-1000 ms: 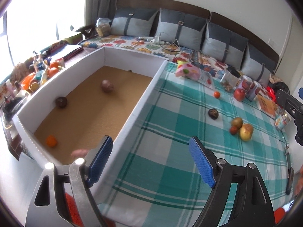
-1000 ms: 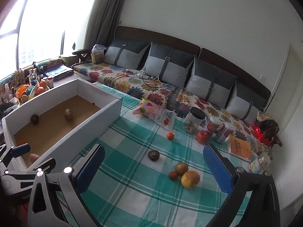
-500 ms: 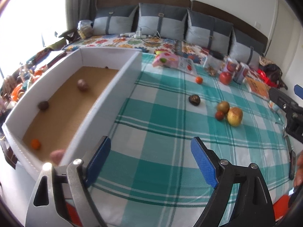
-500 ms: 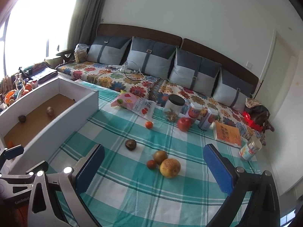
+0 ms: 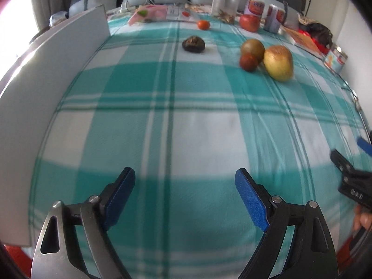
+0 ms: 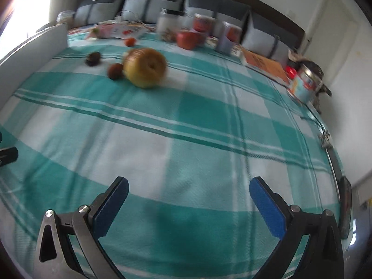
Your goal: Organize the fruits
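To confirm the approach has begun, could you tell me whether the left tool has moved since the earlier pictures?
Yes. The left tool has come down and forward over the checked cloth: the white box, once seen from above, now shows only its side wall, and the yellow apple looms larger.

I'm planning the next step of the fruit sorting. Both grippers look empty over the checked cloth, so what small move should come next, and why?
Probably carry the right gripper forward toward the large yellow apple. Its jaws stand wide with nothing between them, and that apple lies ahead on the teal checked cloth, outside the white box, pressed against a small red-brown fruit.
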Motion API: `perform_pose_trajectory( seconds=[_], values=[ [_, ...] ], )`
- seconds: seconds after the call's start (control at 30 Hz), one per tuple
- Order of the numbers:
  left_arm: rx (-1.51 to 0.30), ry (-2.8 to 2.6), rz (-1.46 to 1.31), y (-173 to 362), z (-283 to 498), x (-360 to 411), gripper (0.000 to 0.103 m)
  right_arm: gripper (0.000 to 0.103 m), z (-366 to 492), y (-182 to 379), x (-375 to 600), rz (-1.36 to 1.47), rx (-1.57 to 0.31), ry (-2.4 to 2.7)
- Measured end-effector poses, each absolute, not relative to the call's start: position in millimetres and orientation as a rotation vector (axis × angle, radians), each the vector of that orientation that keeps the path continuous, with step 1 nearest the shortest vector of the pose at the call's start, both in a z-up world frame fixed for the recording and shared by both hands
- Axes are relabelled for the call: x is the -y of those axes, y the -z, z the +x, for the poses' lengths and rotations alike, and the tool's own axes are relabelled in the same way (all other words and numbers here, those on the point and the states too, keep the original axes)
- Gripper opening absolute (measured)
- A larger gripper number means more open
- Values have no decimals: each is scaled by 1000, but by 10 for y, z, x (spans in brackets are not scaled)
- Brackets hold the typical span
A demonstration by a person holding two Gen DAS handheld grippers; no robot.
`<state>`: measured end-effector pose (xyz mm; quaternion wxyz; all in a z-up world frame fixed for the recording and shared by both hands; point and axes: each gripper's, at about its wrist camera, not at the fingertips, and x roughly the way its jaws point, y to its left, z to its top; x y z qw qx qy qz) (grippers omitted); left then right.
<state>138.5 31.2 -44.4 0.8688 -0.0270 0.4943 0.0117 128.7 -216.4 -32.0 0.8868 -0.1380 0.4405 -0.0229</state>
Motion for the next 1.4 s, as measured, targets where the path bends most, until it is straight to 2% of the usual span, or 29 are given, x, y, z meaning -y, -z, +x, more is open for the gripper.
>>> perform_pose_trajectory(
  seconds=[0.17, 0.33, 0.6, 1.4],
  values=[
    [-971, -47, -24, 547, 1711, -181, 90, 103, 1410, 375, 2526, -216, -925, 100],
    [-940, -55, -29, 597, 1782, -190, 98, 103, 1467, 427, 2712, -133, -926, 67],
    [-941, -59, -30, 608, 1803, -182, 99, 103, 1515, 478, 2841, -24, -960, 25],
    [-940, -60, -30, 611, 1796, -183, 100, 103, 1515, 481, 2818, -33, -957, 30]
  ],
)
